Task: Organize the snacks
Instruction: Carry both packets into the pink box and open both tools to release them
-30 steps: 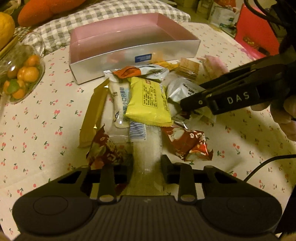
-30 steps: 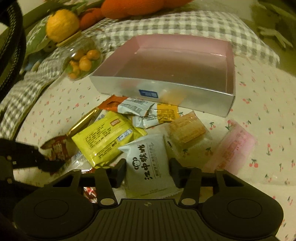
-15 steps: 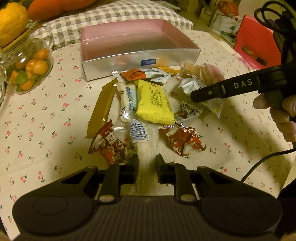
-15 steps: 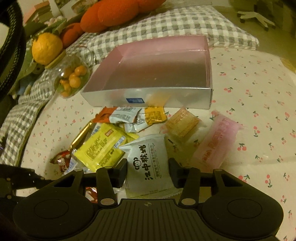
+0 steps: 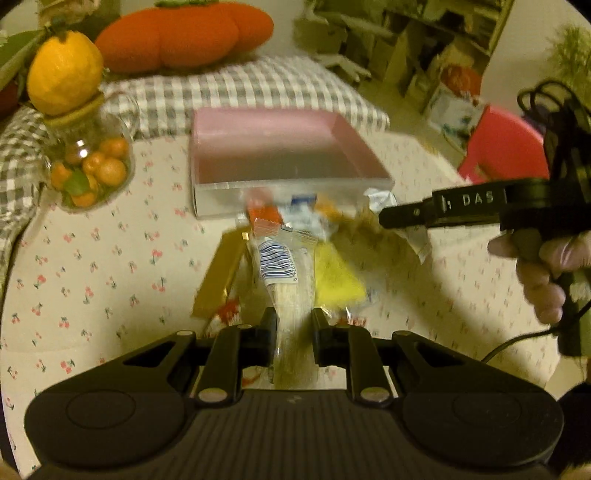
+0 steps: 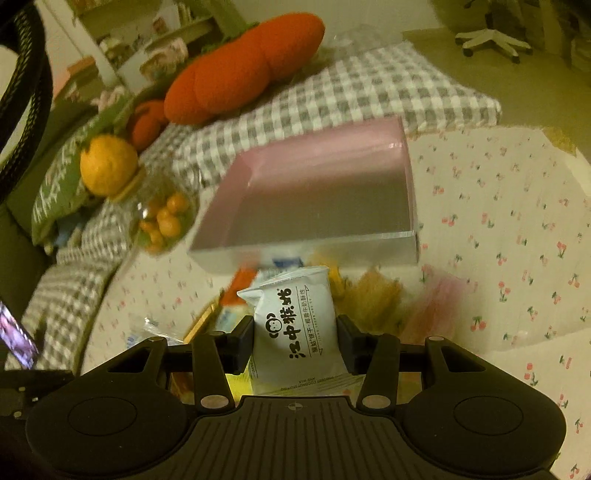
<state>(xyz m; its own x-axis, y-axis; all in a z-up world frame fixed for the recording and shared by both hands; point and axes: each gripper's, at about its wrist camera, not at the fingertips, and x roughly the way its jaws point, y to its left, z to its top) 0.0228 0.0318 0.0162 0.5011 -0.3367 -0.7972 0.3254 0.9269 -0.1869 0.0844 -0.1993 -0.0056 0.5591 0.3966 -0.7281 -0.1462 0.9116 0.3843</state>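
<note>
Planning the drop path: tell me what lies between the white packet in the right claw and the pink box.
In the right wrist view, loose snacks on the cloth: an orange wrapper and other blurred packets lie between the white packet and the pink box.

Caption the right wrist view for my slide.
Right tongs grip a white snack packet before an empty pink box.

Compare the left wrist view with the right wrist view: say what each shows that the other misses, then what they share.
Only the left wrist view: the left tongs shut on a clear barcoded packet, the right tongs from the side, the gloved hand holding them, and a red chair.

Only the right wrist view: the right tongs shut on a white biscuit packet, a pale pink packet, and an office chair base.

Both: the pink box, the glass jar of small oranges, the orange cushion and the cherry-print cloth.
</note>
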